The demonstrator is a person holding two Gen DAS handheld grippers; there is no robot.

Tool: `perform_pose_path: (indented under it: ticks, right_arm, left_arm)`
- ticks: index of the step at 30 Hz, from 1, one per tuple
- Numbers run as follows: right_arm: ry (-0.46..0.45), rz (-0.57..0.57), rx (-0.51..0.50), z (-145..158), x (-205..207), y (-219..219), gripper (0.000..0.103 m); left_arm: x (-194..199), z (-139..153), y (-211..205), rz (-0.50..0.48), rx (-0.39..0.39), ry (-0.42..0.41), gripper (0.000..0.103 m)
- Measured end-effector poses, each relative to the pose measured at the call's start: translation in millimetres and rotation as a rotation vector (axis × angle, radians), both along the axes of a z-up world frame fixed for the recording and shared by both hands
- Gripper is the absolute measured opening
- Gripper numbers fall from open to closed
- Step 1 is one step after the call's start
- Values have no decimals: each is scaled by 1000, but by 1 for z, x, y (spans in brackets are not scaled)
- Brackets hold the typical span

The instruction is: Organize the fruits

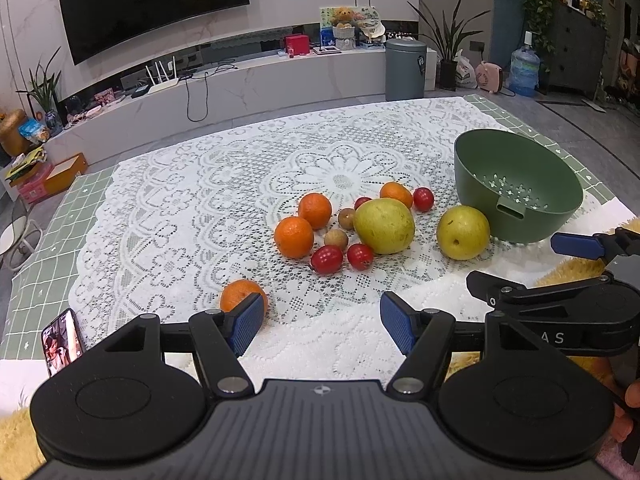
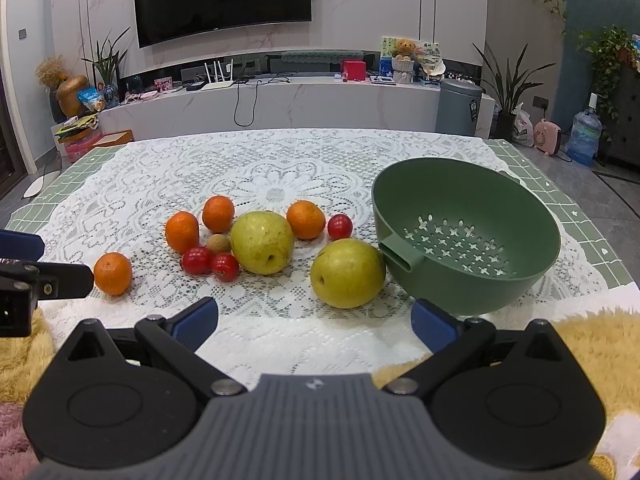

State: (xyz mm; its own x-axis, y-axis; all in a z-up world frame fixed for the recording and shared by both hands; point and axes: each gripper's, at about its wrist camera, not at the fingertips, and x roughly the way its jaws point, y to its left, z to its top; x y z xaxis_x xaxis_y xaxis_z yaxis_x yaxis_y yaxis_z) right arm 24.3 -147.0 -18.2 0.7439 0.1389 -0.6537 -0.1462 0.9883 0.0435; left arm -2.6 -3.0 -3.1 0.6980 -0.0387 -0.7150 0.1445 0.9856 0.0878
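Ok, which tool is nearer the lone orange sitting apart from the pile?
Left. The left tool has the lone orange just beyond one open finger; the right tool sits over by the green bowl.

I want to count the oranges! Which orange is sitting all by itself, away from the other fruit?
The orange nearest the left gripper, at the near left edge of the fruit. The other three oranges sit up in the cluster with the pears and tomatoes; this one lies apart on the lace.

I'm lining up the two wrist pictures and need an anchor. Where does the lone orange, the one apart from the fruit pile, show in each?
Left wrist: the lone orange sits low and left of centre, partly behind the left gripper's finger.
Right wrist: it lies at far left, beside the other gripper's tip.
Shared landmark: the green colander, right of the fruit.
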Motion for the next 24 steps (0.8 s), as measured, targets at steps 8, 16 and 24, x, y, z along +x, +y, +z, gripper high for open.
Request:
perform_pose_path:
  ticks: [8,16,24]
  right_arm:
    - [14,6,25,-1,2,-1,99]
    - [38,-6,30,-4,9,0,99]
    - [84,-40,70,-9,25,-3,84]
  left_arm:
    - [6,2,12,9,-24,12,78]
    - [19,14,39,12,-38,22,78]
    - [46,3,54,6,3,86,78]
